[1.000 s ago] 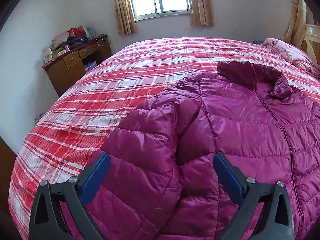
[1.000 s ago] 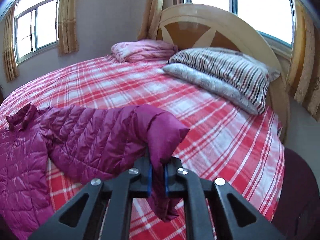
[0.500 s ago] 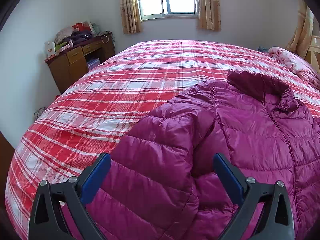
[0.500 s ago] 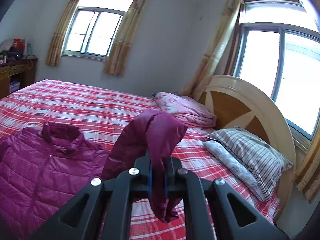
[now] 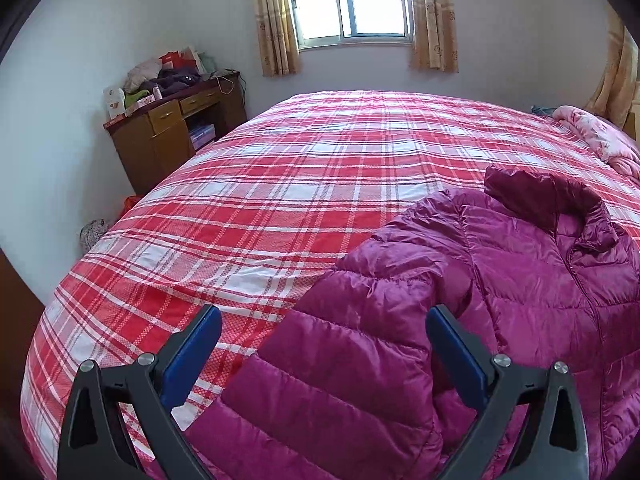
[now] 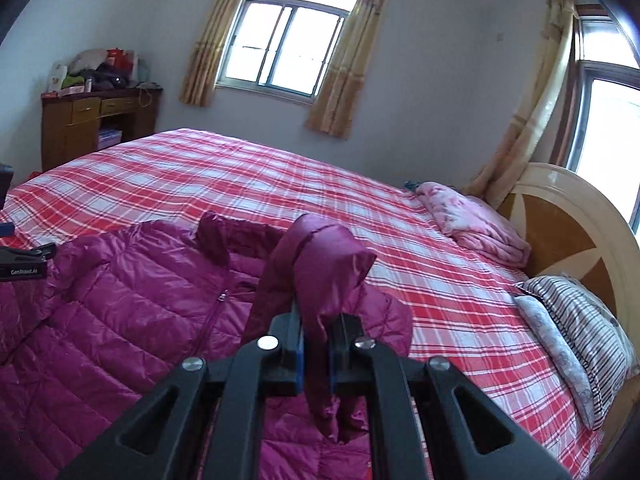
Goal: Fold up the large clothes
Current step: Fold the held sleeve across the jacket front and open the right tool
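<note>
My right gripper (image 6: 316, 344) was clenched on the cuff end of the magenta puffer jacket's (image 5: 532, 280) sleeve (image 6: 324, 264), the quilted fabric arching up out of the closed jaws and drooping again below them. The sleeve hung raised above the jacket's front, near the zip (image 6: 218, 300) and the upturned collar (image 6: 224, 236). The jacket itself lay spread face-up on the red-and-white plaid bedspread (image 5: 304, 184), collar toward the far side of the bed. My left gripper (image 5: 320, 360) hovered with its blue-padded jaws wide apart over the other sleeve (image 5: 344, 380), which lay folded in across the jacket; the pads did not press on it. A pink folded quilt (image 6: 476, 224) and striped pillows (image 6: 576, 320) sat by the wooden headboard (image 6: 568, 216), and a cluttered wooden desk (image 5: 176, 128) stood against the wall beyond the bed.
</note>
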`<state>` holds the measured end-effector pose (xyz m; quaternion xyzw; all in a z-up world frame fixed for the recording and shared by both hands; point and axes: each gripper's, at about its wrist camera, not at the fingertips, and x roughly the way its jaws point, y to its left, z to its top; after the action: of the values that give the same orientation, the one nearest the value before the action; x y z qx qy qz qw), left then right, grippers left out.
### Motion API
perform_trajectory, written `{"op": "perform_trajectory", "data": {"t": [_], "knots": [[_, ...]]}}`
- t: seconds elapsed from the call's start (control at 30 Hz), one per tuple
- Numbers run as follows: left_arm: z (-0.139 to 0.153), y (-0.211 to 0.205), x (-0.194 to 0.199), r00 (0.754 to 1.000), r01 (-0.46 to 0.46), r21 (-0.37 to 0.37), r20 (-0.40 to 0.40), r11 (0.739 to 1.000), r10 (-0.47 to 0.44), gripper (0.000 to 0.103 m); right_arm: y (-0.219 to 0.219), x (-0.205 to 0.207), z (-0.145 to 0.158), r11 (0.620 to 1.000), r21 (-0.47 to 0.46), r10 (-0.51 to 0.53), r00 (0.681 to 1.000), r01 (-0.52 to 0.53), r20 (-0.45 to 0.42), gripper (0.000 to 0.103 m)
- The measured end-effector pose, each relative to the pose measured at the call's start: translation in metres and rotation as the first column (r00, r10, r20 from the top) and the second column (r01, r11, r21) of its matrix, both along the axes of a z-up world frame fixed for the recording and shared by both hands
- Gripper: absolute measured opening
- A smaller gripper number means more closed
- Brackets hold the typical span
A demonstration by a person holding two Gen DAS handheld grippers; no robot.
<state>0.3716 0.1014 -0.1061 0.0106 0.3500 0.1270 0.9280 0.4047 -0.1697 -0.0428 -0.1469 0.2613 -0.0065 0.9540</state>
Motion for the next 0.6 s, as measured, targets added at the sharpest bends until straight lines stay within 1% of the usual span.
{"op": "perform_trajectory", "data": {"t": [0.23,0.43,0.5,0.53,0.57,0.6], "knots": [[-0.003,0.005,0.006,1.0,-0.009,0.016,-0.012,1.0,0.009,0.102,0.04,0.021,-0.04,0.995,0.007,0.098,0.991,-0.098,-0.093,0.01],[-0.006,0.001,0.01,1.0,0.001,0.042,-0.025,0.999,0.001,0.102,0.054,0.035,-0.069,0.992,0.027,0.124,0.981,-0.121,-0.15,0.01],[-0.006,-0.001,0.012,0.999,0.004,0.048,-0.032,0.999,-0.002,0.102,0.054,0.039,-0.076,0.991,0.05,0.133,0.977,-0.127,-0.168,0.014],[-0.006,-0.001,0.012,0.999,0.003,0.05,-0.037,0.999,-0.001,0.102,0.054,0.041,-0.079,0.99,0.071,0.136,0.976,-0.125,-0.172,0.018],[-0.005,-0.001,0.012,0.999,0.002,0.05,-0.039,0.999,-0.001,0.102,0.054,0.041,-0.08,0.985,0.103,0.155,0.971,-0.138,-0.183,0.035],[-0.004,-0.001,0.012,0.999,0.003,0.048,-0.041,0.999,-0.001,0.102,0.054,0.04,-0.08,0.976,0.146,0.191,0.962,-0.164,-0.196,0.049]]}}
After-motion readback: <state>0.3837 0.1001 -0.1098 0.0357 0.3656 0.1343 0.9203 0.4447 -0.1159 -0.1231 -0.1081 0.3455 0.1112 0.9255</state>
